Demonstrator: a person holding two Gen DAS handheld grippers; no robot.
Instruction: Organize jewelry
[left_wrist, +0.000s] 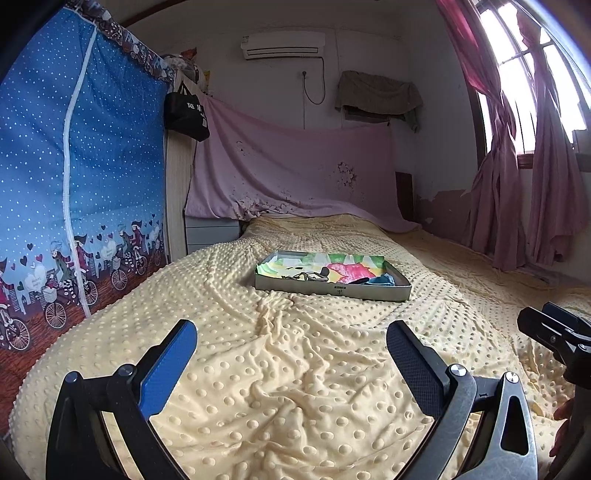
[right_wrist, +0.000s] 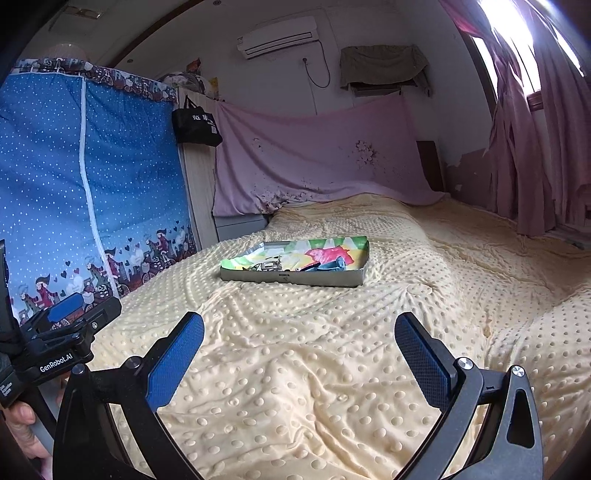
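A shallow tray (left_wrist: 332, 286) of tangled jewelry (right_wrist: 267, 266) sits mid-bed; both the left claw (left_wrist: 291, 347) and right claw (right_wrist: 299, 345) hover short of it, jaws apart and empty, so any pick calls for approaching low and pinching 1 strand cleanly.

Two side-by-side wrist views, low over bed (left_wrist: 295, 369), seemingly level.

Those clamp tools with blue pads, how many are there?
2. The left tool is open above the yellow blanket. The right tool is open beside it. Both point at the tray.
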